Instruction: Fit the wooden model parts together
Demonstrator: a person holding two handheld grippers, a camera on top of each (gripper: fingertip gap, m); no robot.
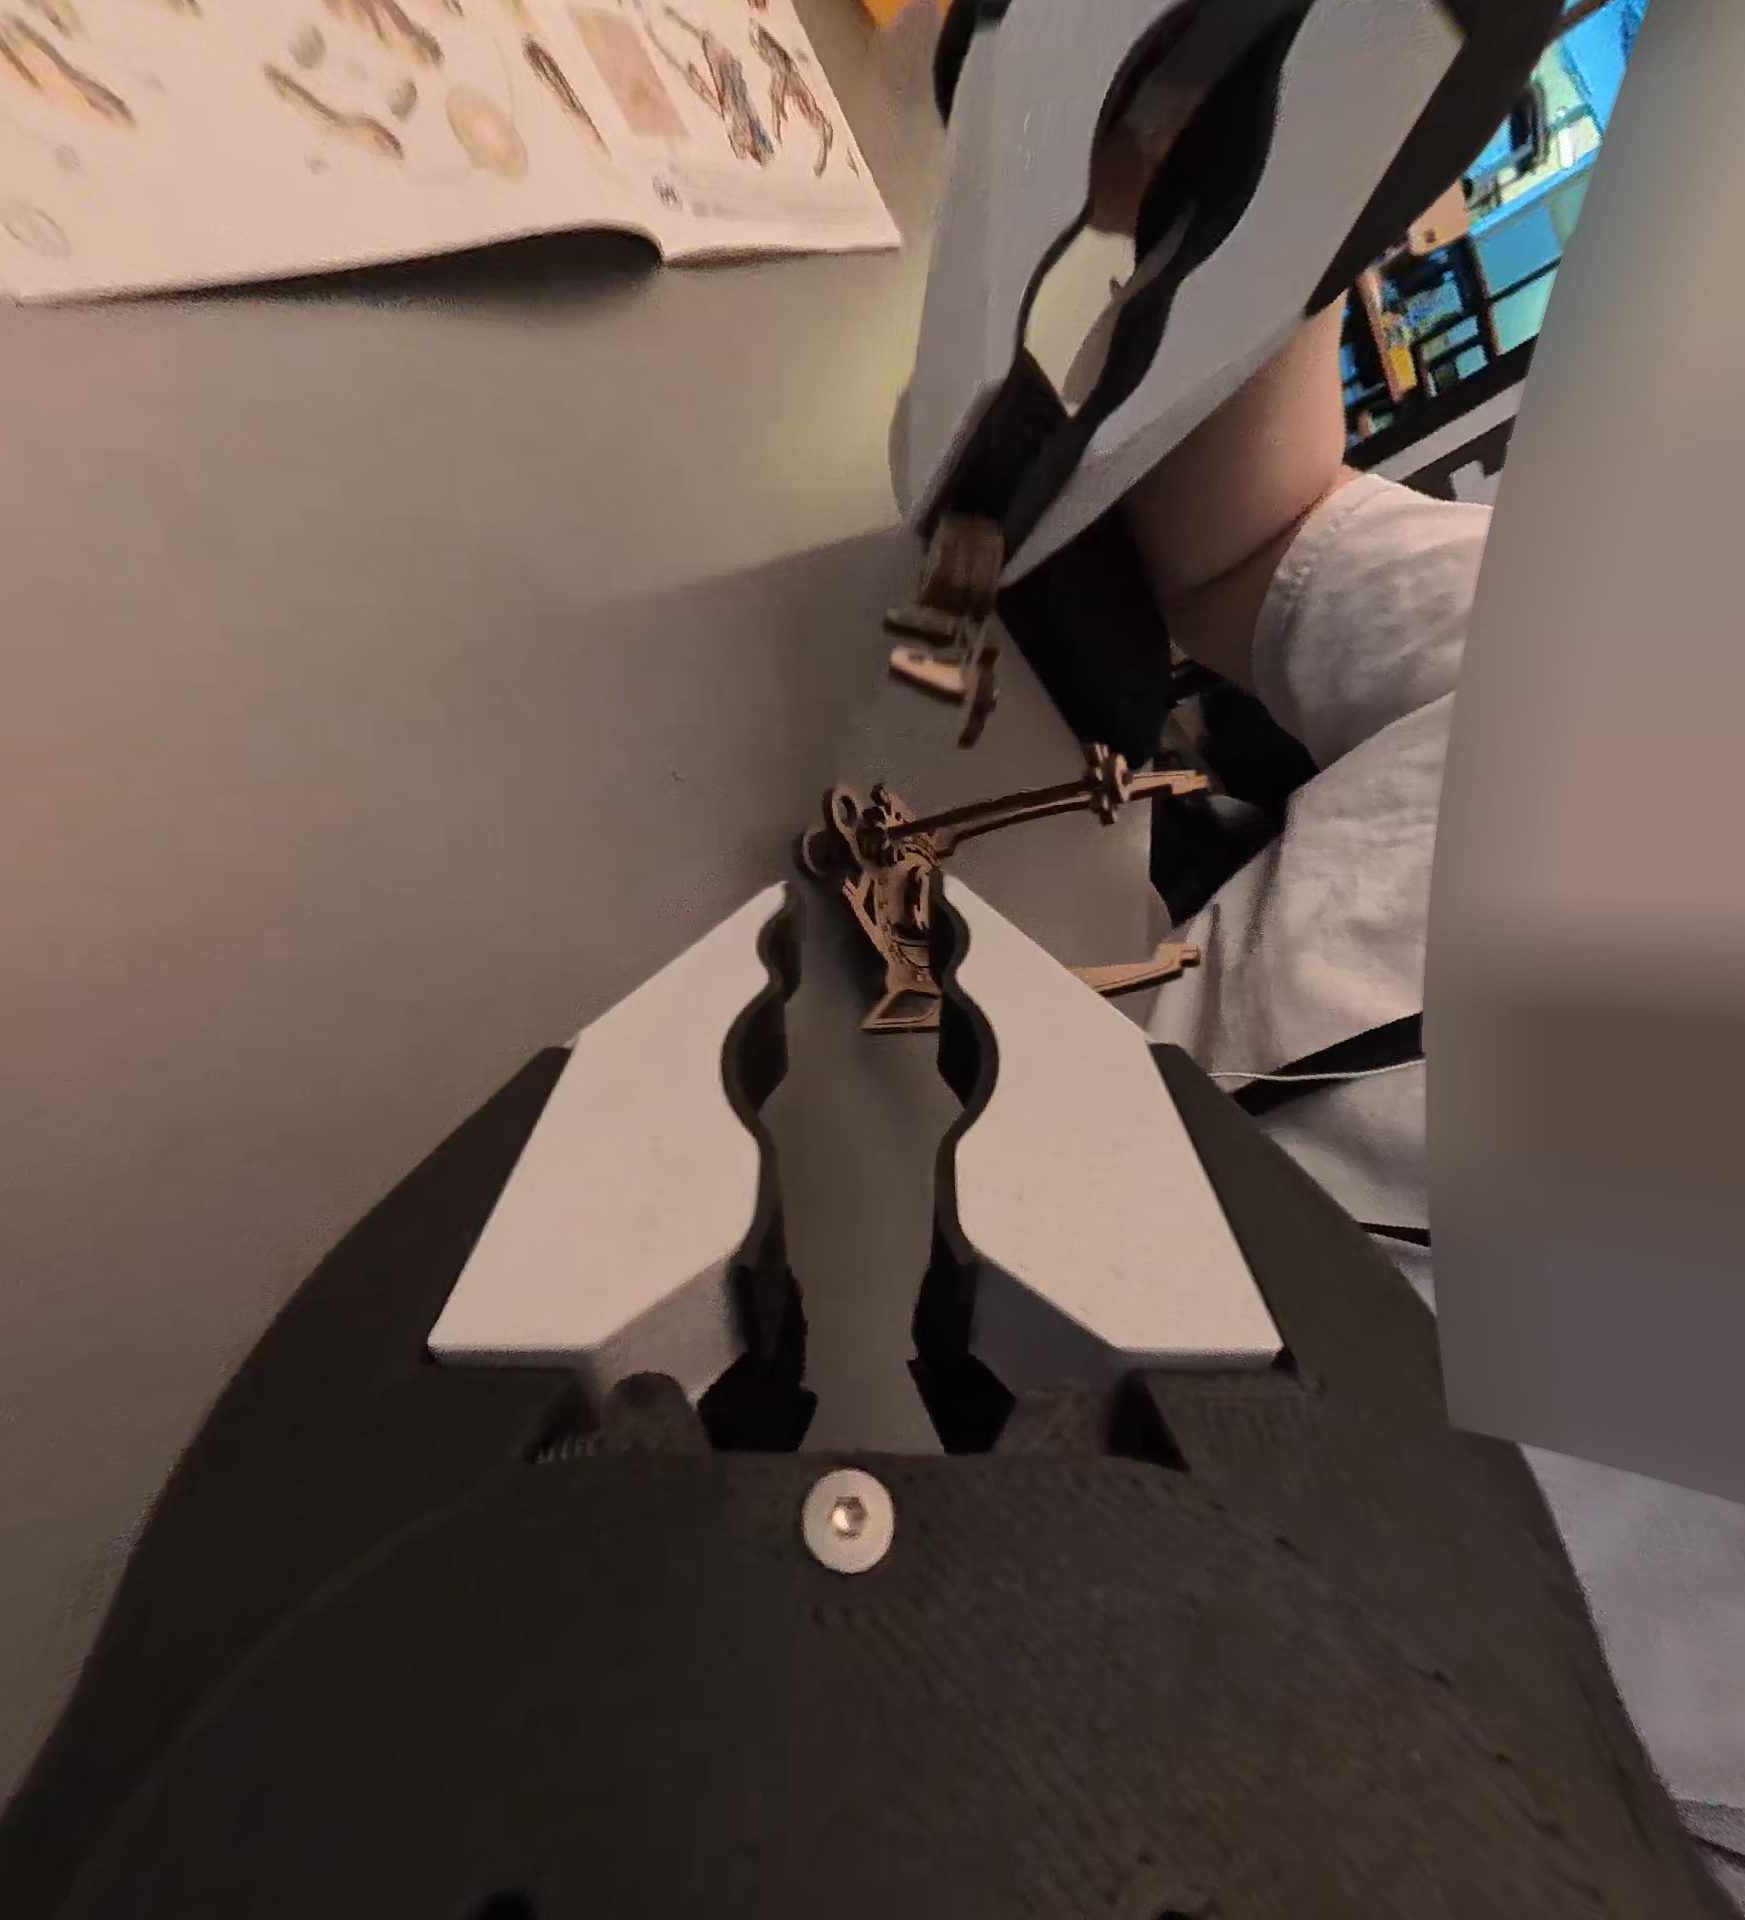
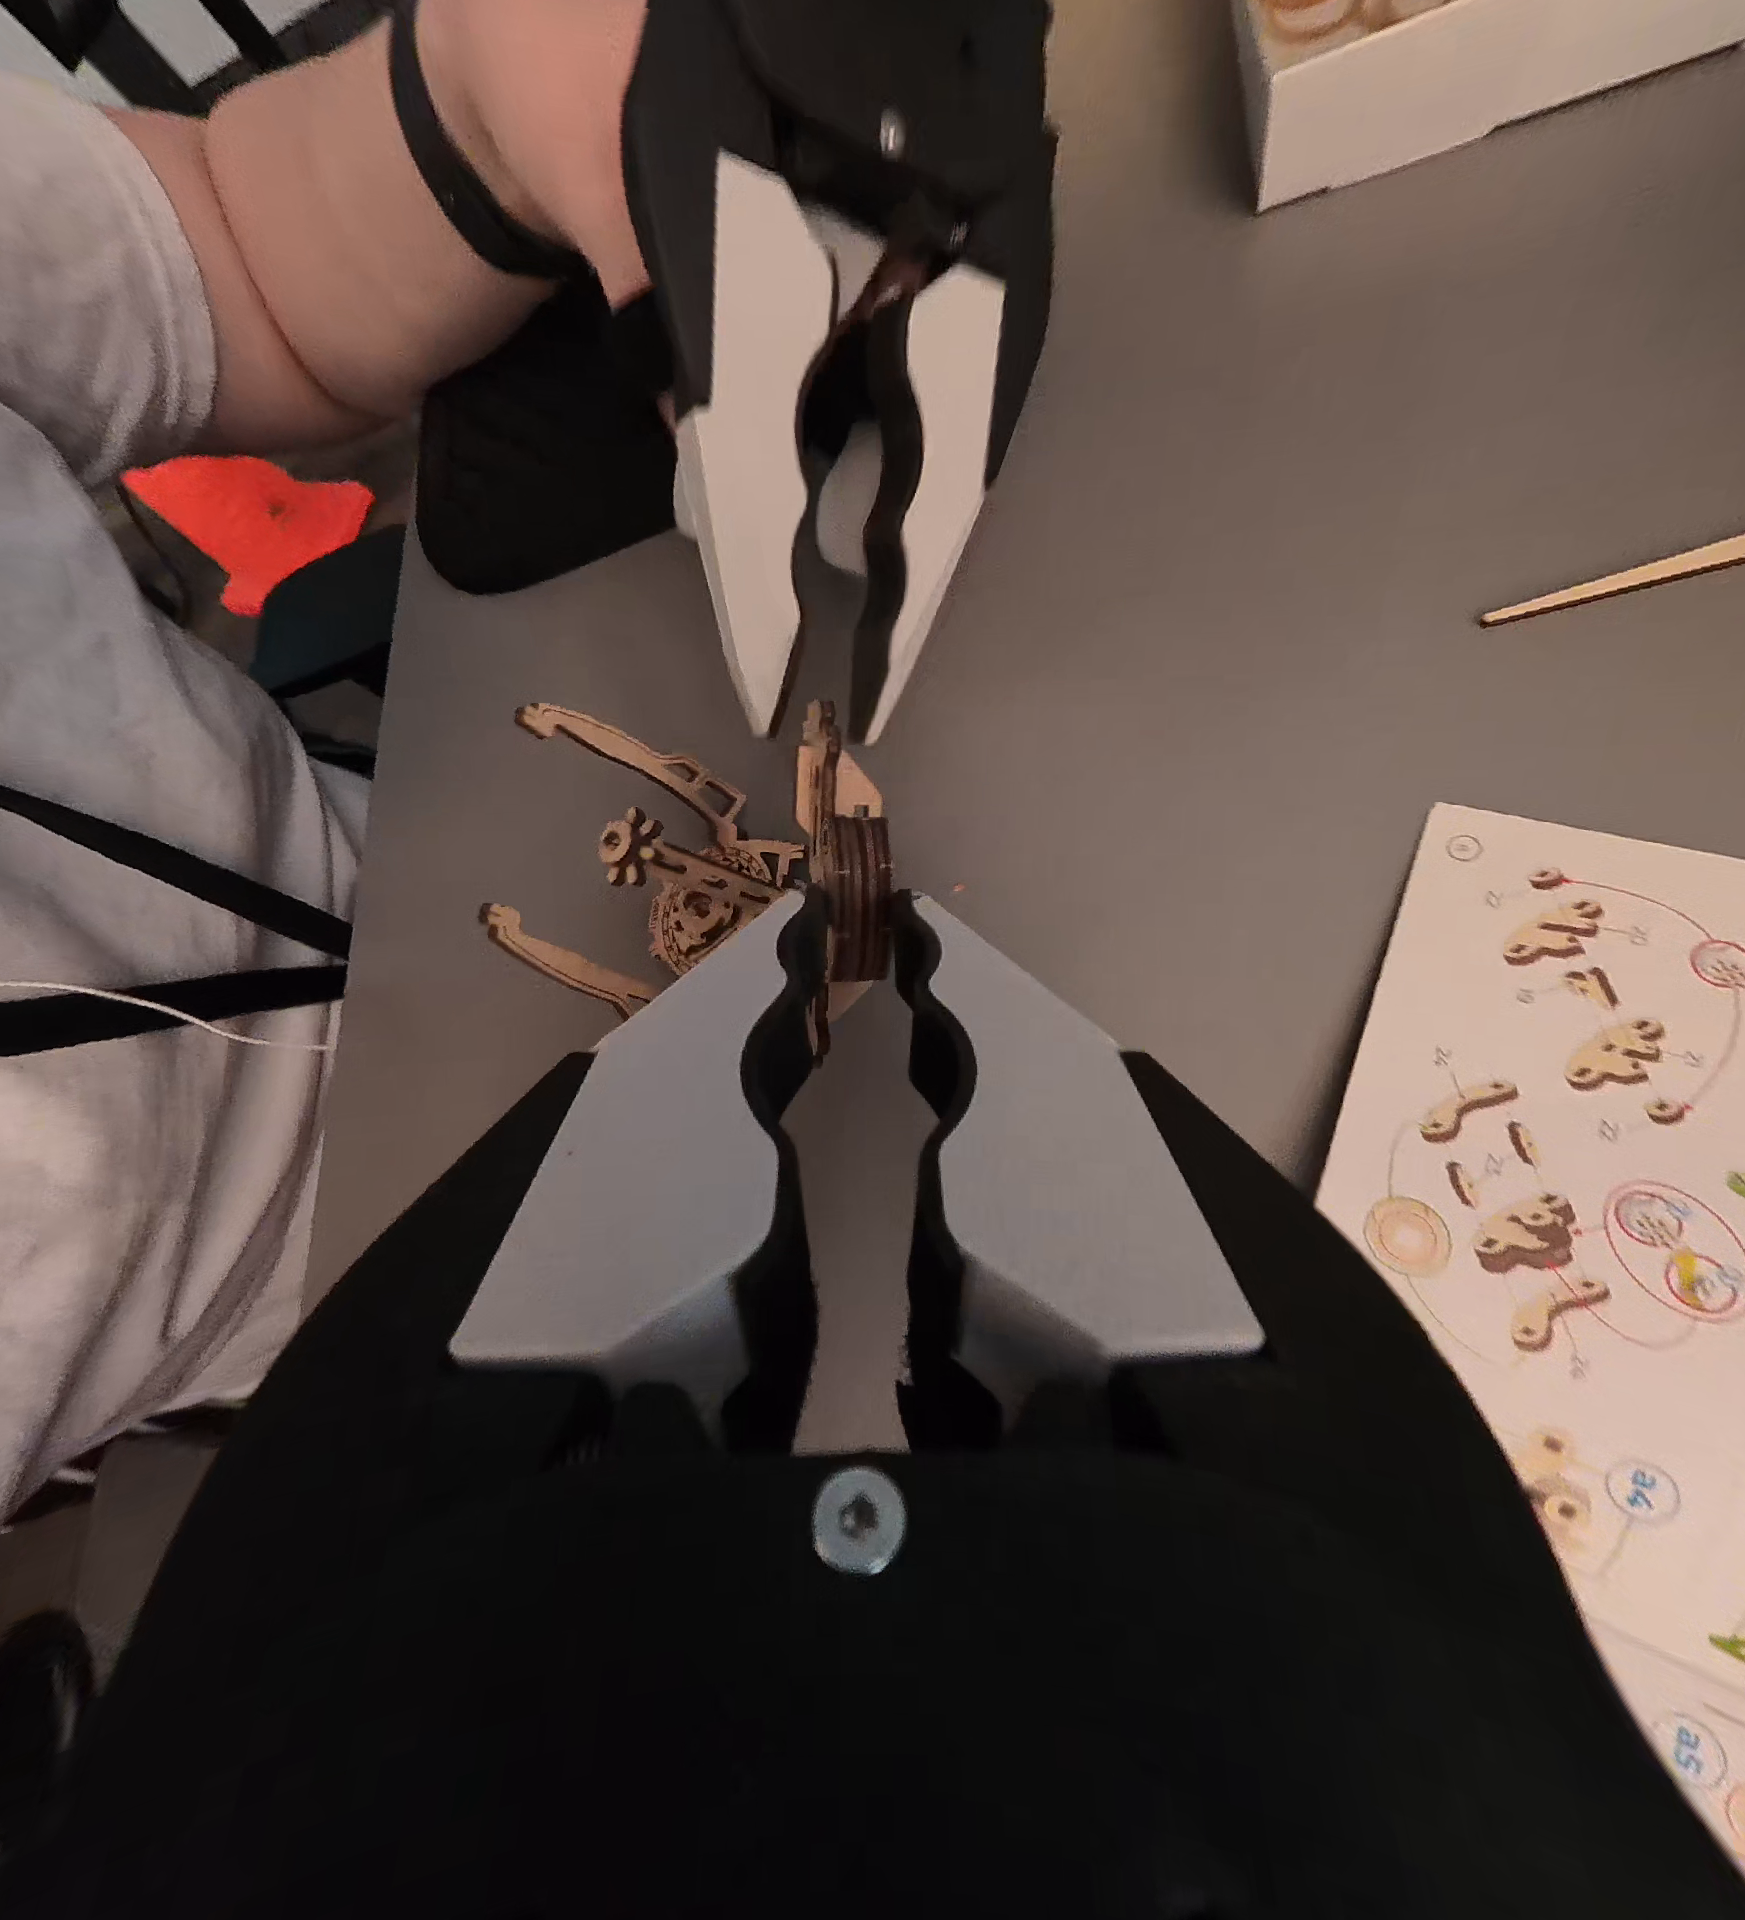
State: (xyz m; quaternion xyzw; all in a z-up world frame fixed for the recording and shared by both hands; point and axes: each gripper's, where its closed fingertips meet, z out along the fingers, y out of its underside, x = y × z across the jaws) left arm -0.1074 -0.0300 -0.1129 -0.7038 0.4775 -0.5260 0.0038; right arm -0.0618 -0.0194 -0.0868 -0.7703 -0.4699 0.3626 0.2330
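The right gripper is clenched on a stacked-disc wooden part; the left gripper hangs released just at its 12 o'clock. The gear-and-arm assembly, at 9 o'clock on the grey table, looks thin and brittle: grip its hub, not its arms. The instruction sheet lies clear at 3 o'clock

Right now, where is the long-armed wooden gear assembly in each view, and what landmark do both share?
Left wrist view: the wooden gear assembly sits at centre, just beyond the left gripper tips.
Right wrist view: left of centre, beside the right gripper holding a layered wooden part.
Shared landmark: the instruction booklet, top left in the first, right edge in the second.
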